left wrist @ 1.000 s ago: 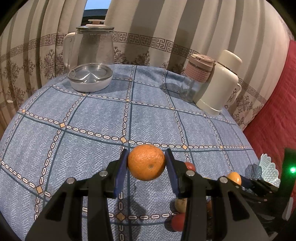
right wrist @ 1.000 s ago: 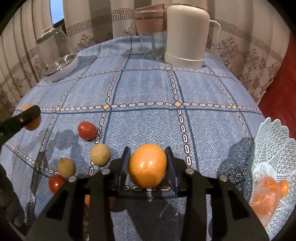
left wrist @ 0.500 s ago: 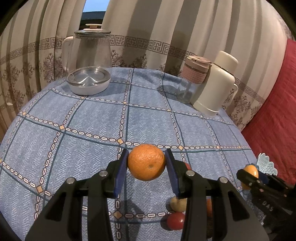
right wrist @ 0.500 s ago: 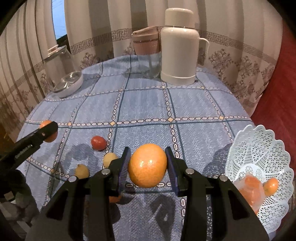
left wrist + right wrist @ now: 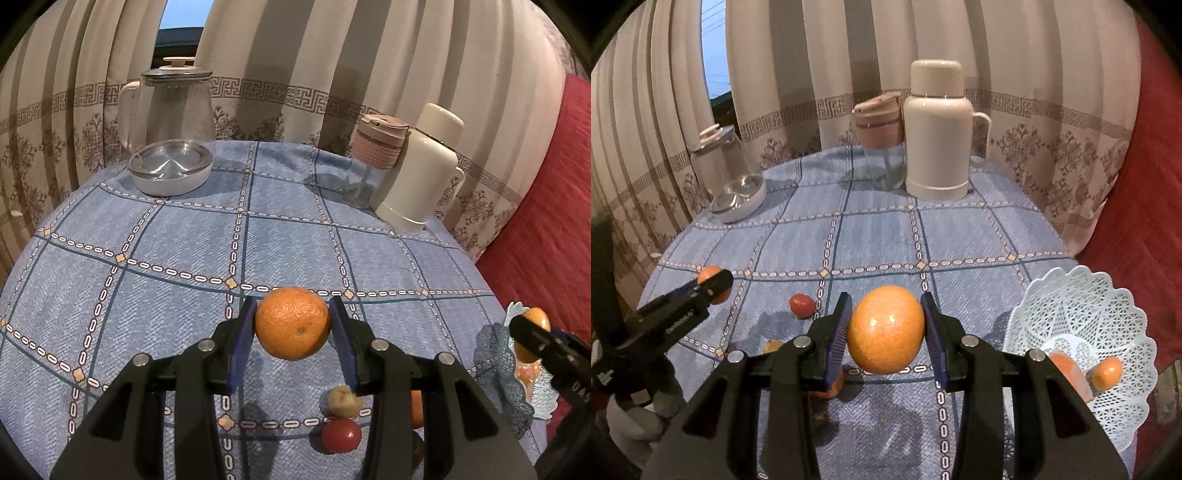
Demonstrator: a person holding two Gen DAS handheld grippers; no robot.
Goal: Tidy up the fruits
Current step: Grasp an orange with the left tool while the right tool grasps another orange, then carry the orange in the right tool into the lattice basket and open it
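Hand-held gripper (image 5: 293, 345) around orange (image 5: 293, 322)

Left gripper (image 5: 293, 325): black plastic frame with angular cut-outs, blue ribbed pads (image 5: 242, 345) on both fingers, round silver screws along the arms. Right gripper (image 5: 886, 328): same build, same blue pads. White lettering printed on each gripper's black finger, too small to read.

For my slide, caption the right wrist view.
Right gripper carries an orange above the tablecloth, beside the white lattice basket.
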